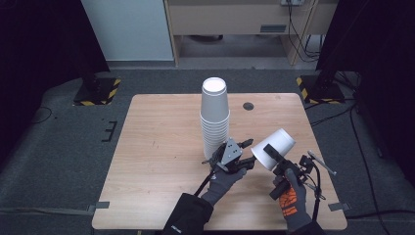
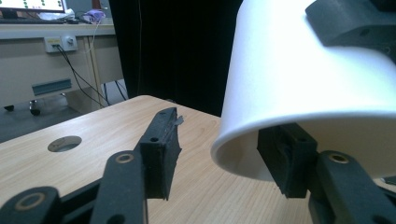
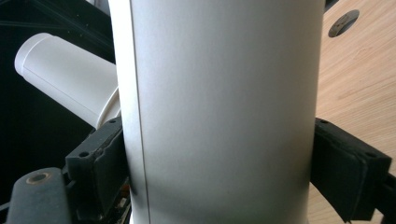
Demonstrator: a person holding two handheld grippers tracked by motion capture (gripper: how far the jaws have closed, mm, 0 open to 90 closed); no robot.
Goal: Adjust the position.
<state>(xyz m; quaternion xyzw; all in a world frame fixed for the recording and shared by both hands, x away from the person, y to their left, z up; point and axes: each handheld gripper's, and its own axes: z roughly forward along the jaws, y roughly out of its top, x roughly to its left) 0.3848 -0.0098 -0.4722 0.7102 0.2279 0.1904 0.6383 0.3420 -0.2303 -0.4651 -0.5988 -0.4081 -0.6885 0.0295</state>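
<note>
Holding a paper cup [image 1: 275, 148] tilted above the surface [image 1: 156, 147], right claw [image 3: 219, 158] clamped on its sides | left claw [image 1: 246, 152] apart, one jaw inside the rim at 9 o'clock, likely to separate nested cups | cup stack [image 1: 214, 117] at 11 o'clock

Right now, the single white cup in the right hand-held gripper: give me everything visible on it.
The cup is plain white, looks like paper, smooth, with a faint vertical side seam in the right gripper view. It is held above the table, tilted, its open rolled rim toward the left hand-held gripper. The right hand-held gripper clamps its wall from both sides. One left pad sits inside the mouth, the other outside.
</note>
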